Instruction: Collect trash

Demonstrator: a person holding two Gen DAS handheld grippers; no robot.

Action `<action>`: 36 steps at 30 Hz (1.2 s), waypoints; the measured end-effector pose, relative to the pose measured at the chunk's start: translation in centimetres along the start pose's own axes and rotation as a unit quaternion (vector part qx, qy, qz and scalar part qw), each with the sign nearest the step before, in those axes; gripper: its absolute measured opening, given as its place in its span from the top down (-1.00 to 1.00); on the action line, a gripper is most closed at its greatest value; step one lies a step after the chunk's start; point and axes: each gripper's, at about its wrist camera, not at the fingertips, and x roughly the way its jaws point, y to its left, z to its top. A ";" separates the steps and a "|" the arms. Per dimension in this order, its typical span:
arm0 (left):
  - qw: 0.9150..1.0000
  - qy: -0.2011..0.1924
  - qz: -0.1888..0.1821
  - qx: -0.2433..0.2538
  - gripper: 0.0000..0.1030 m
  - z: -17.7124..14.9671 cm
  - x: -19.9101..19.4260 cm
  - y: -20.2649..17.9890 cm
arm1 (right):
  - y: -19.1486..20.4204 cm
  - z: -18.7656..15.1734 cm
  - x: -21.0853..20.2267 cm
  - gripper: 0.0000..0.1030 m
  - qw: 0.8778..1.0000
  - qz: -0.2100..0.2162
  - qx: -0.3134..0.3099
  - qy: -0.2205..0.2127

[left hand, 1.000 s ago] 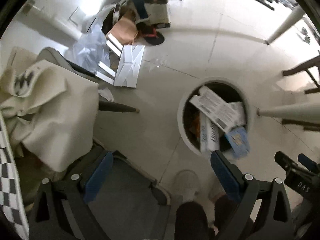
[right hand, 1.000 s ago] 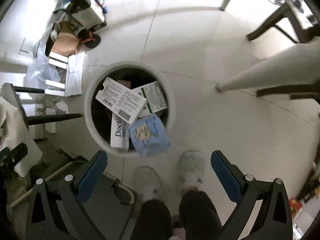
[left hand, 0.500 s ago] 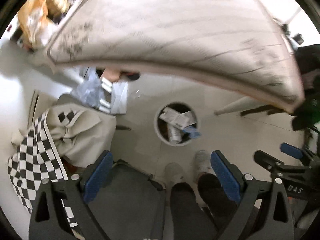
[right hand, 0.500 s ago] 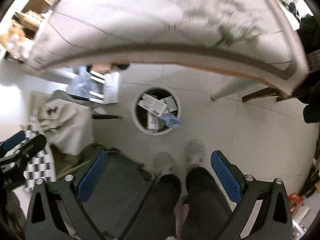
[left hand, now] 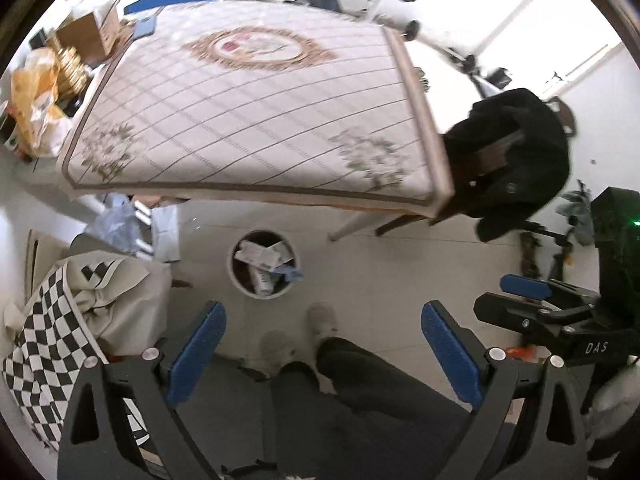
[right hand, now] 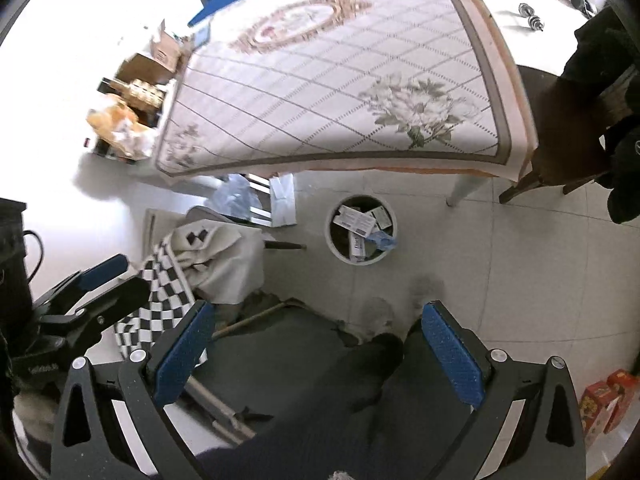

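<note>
Left gripper and right gripper both held high, fingers spread apart and empty. Trash sits in the round white bin on the floor beside the bench: white printed boxes plus a blue packet over the rim (near side). Person's legs and slippers below; checkered cloth draped on a chair left of the bin.

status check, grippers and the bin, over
Left gripper open, empty. Right gripper open, empty. Trash bin on floor, boxes inside, blue packet on rim. Nothing blocking it.
</note>
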 end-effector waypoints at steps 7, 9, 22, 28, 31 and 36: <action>0.999 -0.017 -0.027 0.020 -0.94 -1.0 -3.7 -1.5 | 1.1 -2.6 -3.9 -1.00 0.999 0.022 0.013 -0.021; 0.999 -0.022 -0.029 0.021 -0.94 -1.4 -4.5 -1.7 | 1.5 -3.2 -4.6 -1.00 0.999 0.024 0.012 -0.026; 0.998 -0.058 -0.034 -0.002 -1.00 -3.1 -6.9 -1.0 | 2.9 -4.2 -5.6 -1.00 0.999 0.018 -0.003 -0.039; 0.998 -0.060 -0.032 -0.015 -1.00 -3.3 -7.0 0.0 | 3.6 -3.8 -5.7 -1.00 0.999 0.016 -0.012 -0.043; 0.998 -0.061 -0.031 -0.016 -1.00 -3.4 -7.1 0.3 | 3.9 -3.8 -5.5 -1.00 0.999 0.017 -0.011 -0.042; 0.998 -0.062 -0.029 -0.013 -1.00 -3.3 -7.4 0.5 | 4.0 -3.5 -5.4 -1.00 0.999 0.020 -0.012 -0.040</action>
